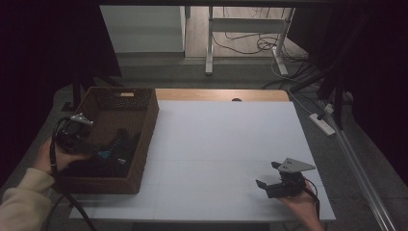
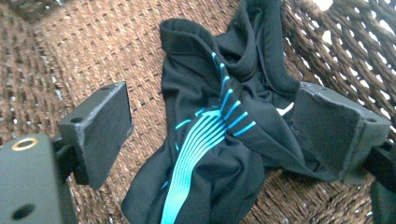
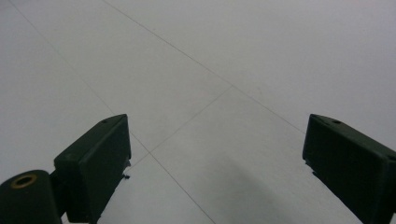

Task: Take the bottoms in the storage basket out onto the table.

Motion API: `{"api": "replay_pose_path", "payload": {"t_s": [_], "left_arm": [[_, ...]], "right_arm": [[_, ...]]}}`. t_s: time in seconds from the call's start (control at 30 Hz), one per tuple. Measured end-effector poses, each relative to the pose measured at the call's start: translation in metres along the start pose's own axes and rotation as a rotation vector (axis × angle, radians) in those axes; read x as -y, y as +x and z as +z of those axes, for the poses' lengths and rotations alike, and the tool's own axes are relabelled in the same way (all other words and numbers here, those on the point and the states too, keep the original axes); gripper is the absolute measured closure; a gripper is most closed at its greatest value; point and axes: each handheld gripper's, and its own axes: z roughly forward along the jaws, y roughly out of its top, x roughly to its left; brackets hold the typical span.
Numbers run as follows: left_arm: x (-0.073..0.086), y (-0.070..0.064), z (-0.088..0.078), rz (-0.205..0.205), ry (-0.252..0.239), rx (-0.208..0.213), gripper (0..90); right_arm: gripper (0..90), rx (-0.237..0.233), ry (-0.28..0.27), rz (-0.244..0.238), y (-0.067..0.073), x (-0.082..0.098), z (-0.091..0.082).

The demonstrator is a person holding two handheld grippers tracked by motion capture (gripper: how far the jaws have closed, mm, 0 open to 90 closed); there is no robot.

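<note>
The left gripper point(image 2: 212, 135) hung wide open over the black garment point(image 2: 219, 154) in the wicker basket point(image 1: 144, 130) at the left, apparently about to grasp; next it needed lowering and closing. The right gripper point(image 1: 269, 175) waited wide open, near right.

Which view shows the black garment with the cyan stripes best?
The left gripper view: the garment lies crumpled on the woven basket floor between the open jaws, stripes sharp. The high view shows it small and dim inside the basket. The right gripper view faces the white tabletop.

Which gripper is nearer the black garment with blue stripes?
Left. The left gripper is inside the basket, jaws open astride the garment; the right gripper sits open over the white tabletop.
</note>
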Motion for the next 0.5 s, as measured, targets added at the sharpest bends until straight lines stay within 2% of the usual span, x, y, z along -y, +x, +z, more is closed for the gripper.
{"api": "replay_pose_path", "payload": {"t_s": [0.1, 0.37, 0.5], "left_arm": [[0.001, -0.001, 0.004, 0.019, 0.029, 0.014, 13.4], [0.003, 0.006, 0.013, -0.009, 0.088, 0.036, 15.2], [0.002, 0.008, 0.015, -0.004, 0.115, 0.039, 15.0]], "right_arm": [[7.6, -0.002, 0.000, 0.001, 0.000, 0.000, 0.000], [7.6, -0.005, 0.006, -0.001, 0.000, 0.000, 0.001], [7.6, -0.002, 0.021, -0.005, 0.001, 0.001, 0.002]]}}
